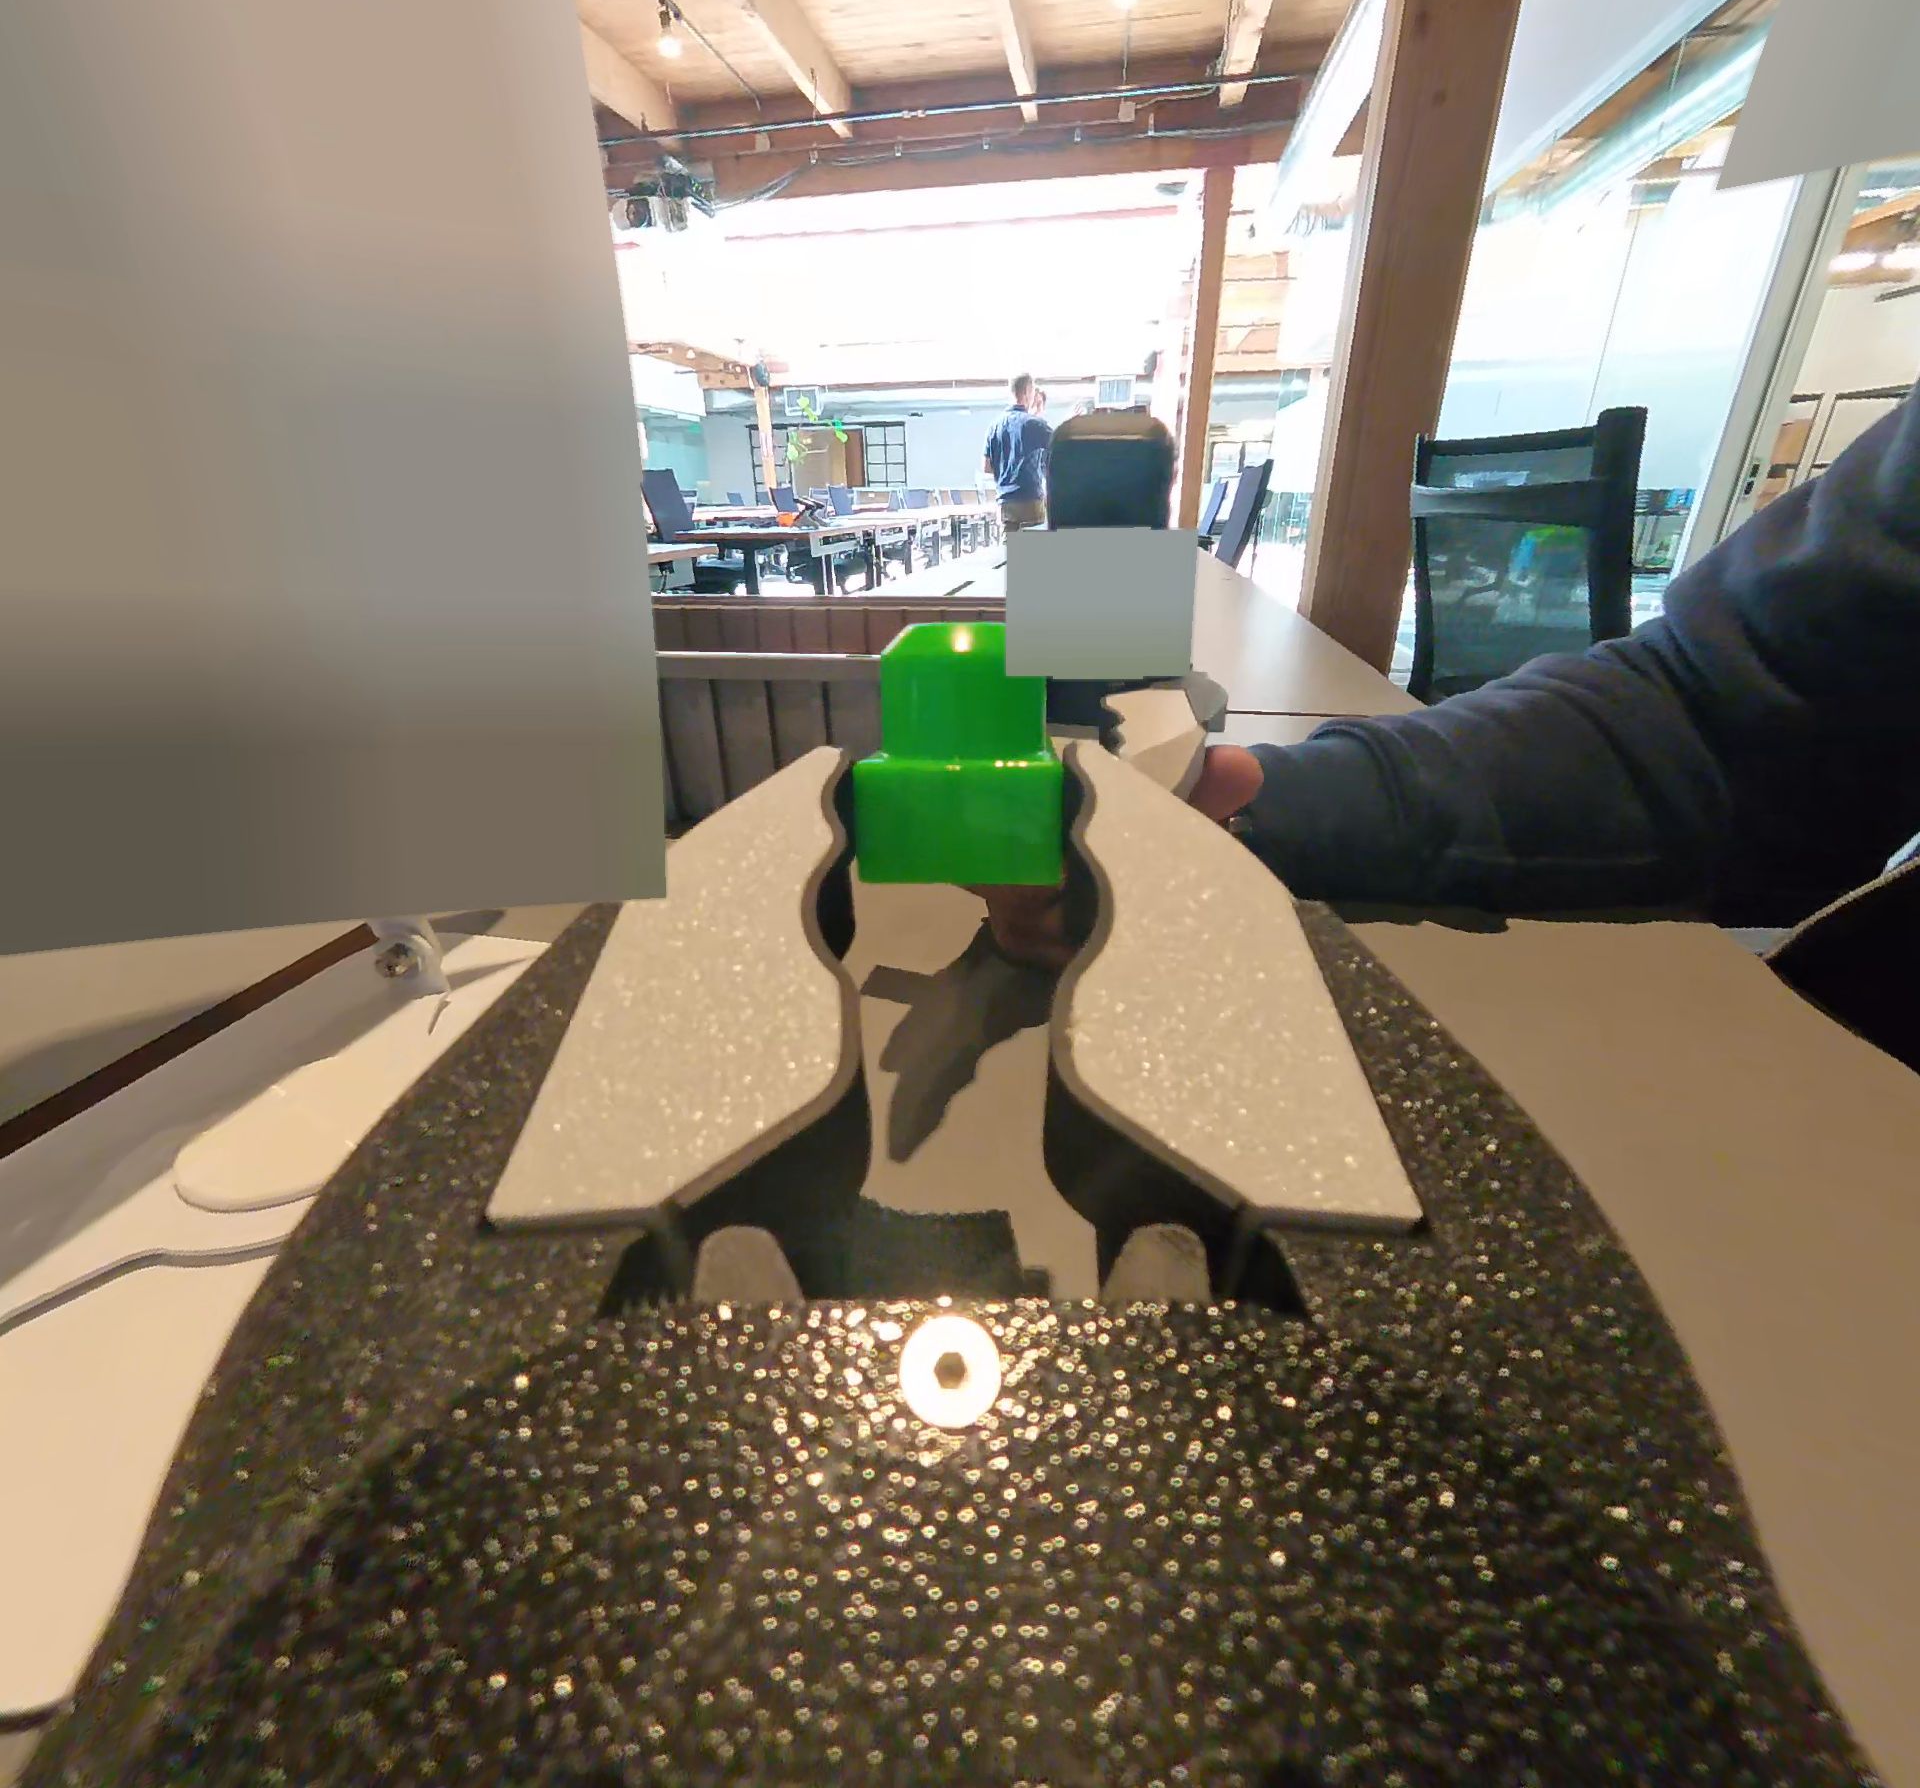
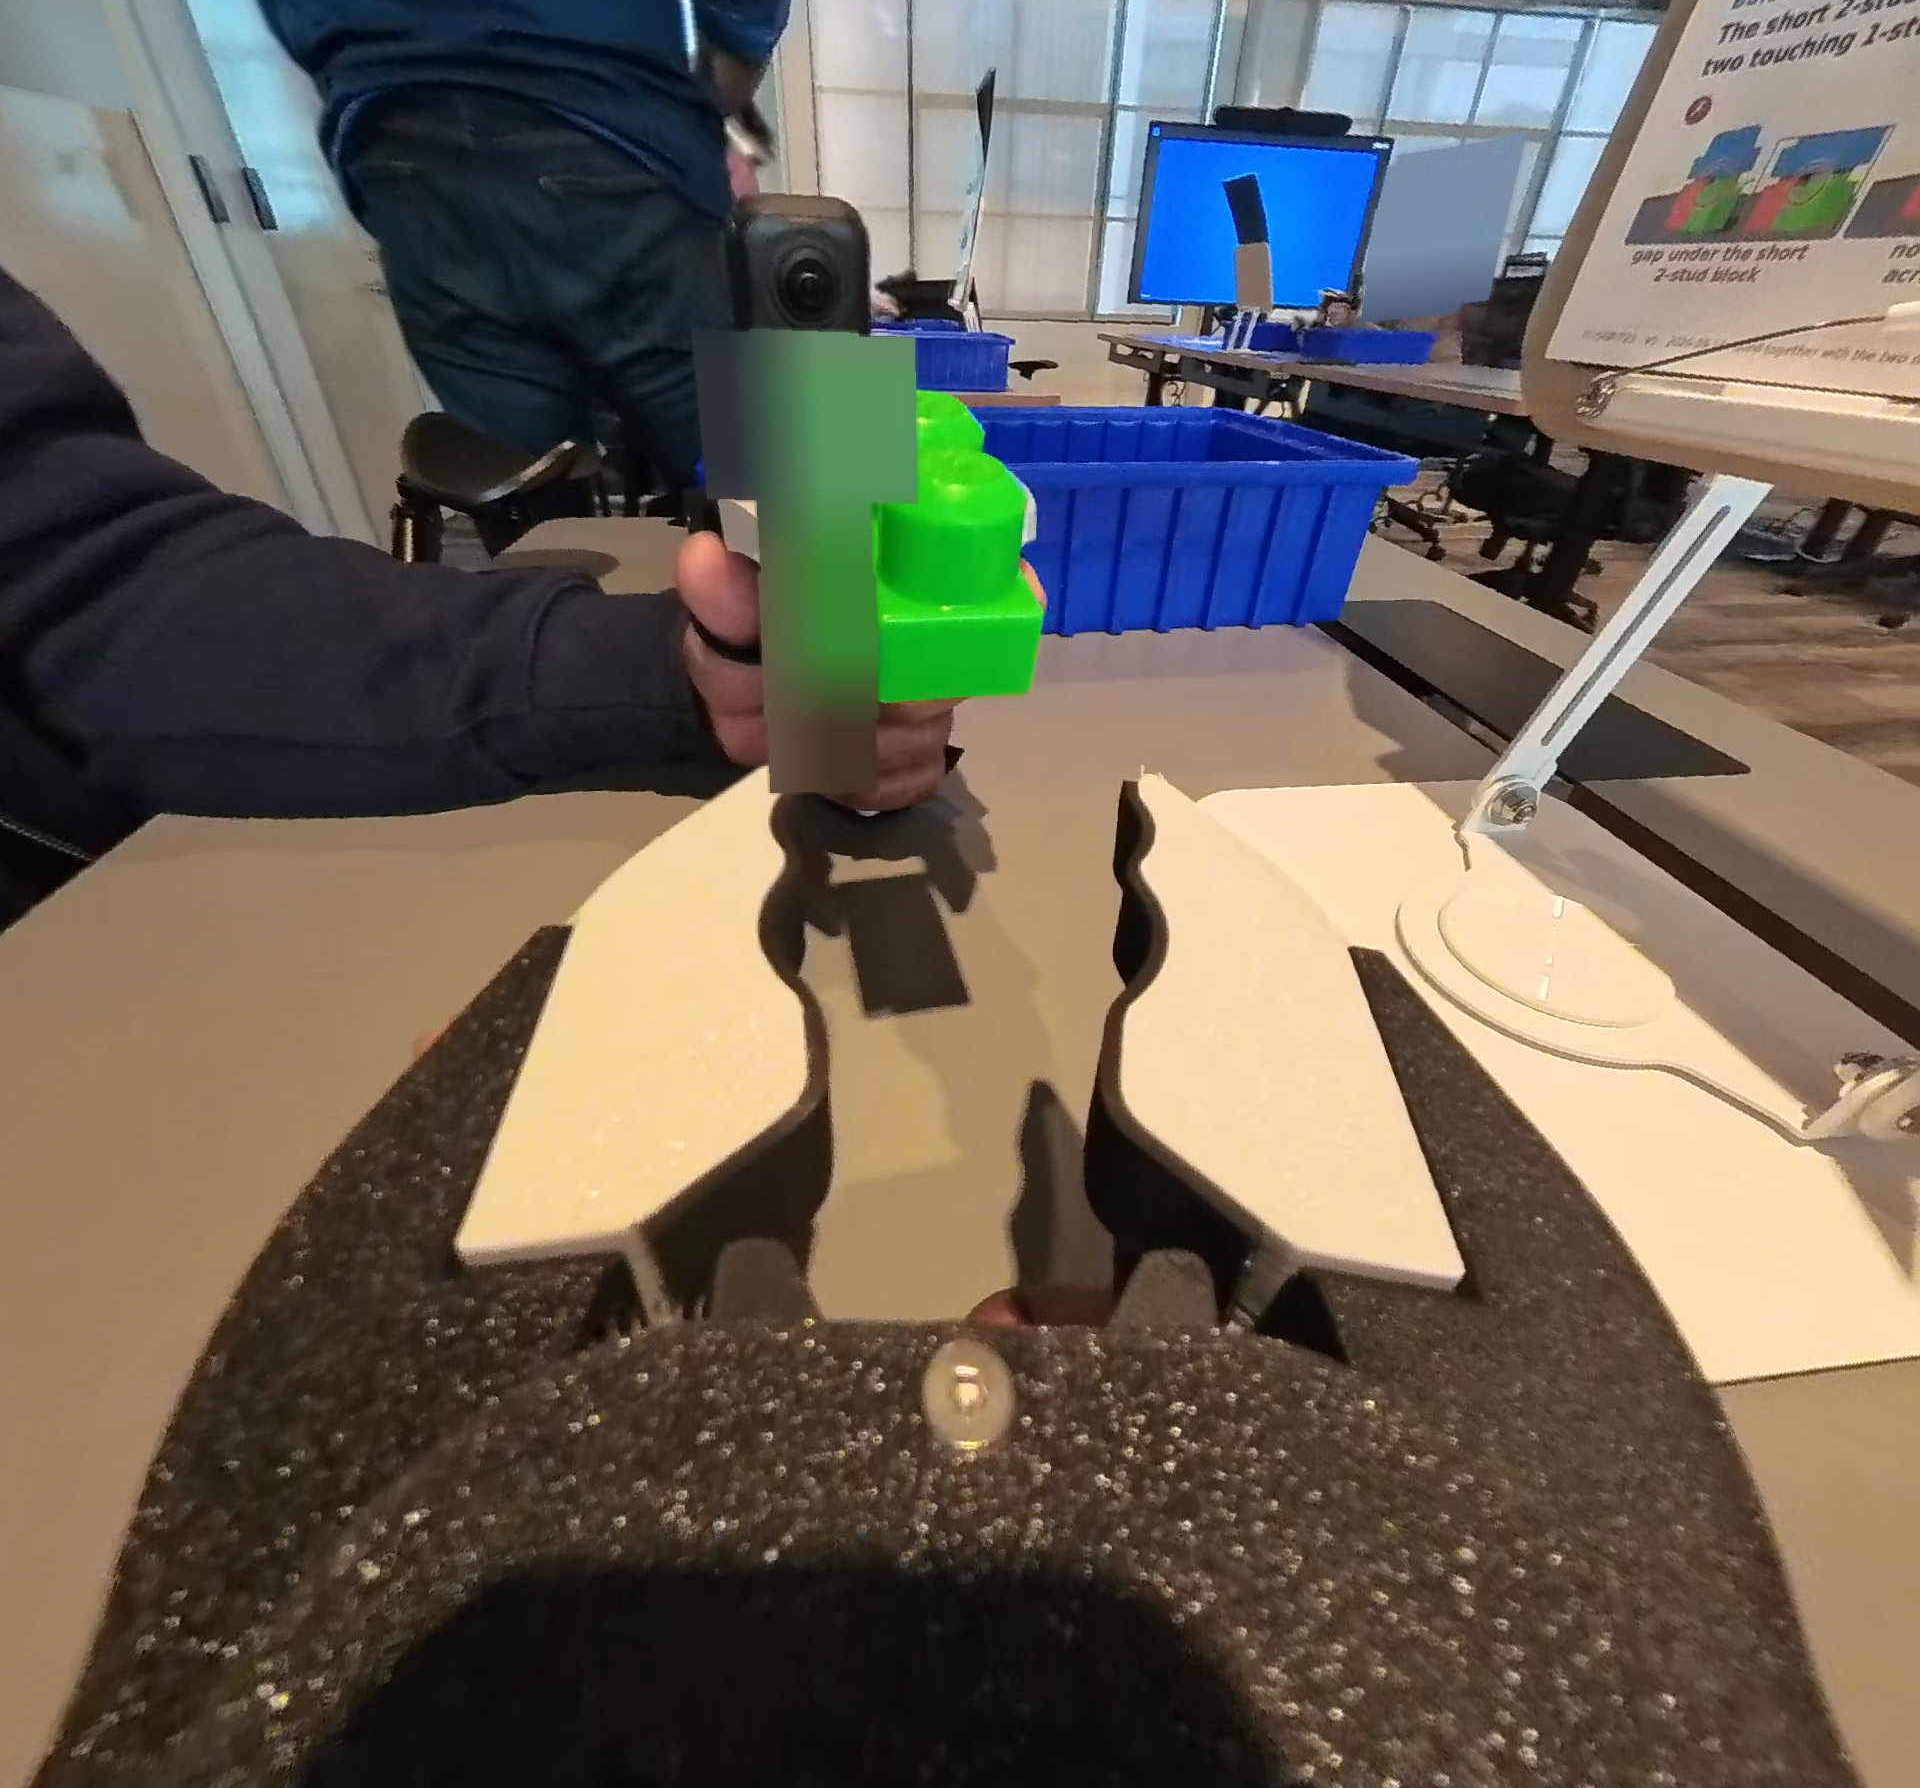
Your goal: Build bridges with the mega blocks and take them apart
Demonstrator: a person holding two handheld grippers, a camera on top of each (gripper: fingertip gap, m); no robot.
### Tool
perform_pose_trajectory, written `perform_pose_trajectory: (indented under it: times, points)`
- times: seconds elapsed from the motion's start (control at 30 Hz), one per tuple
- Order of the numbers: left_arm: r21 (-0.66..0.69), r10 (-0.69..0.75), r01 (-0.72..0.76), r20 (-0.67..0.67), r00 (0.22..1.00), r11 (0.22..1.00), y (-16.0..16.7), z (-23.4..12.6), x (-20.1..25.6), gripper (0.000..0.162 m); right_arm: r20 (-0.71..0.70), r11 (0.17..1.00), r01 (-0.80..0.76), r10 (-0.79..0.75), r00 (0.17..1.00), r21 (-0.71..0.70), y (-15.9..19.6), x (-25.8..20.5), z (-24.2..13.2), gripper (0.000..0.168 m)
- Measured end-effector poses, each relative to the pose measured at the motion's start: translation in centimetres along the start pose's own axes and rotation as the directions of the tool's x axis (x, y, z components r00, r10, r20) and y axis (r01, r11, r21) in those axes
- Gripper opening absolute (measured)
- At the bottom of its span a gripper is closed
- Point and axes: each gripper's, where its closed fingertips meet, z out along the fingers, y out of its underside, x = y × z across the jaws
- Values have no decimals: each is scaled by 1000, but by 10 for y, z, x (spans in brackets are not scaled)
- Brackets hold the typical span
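Behind green block (image 2: 956, 585), blue bin (image 2: 1195, 533): right view only.

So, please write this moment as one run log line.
left gripper: shut on green block, held above table | right gripper: open, empty

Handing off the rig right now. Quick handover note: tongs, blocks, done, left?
Left tongs: shut on the green block, held in the air above the table, studs up.
Right tongs: open, empty, over bare tabletop.
Blocks: only this green block is in view. A blue bin sits at the far edge of the table; its contents cannot be seen.
Done: no bridge stands in either view.
Left: fetch more blocks, build the bridge, then take it apart.
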Motion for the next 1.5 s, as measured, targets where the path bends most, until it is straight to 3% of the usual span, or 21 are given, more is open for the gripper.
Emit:
perform_pose_trajectory:
  times: [1.5]
  points:
    - [-25, -49, 47, -111, 993, 999, 10, 12, 22, 36, -28, 997, 48, -46, 999, 63, -8, -7, -4, 53]
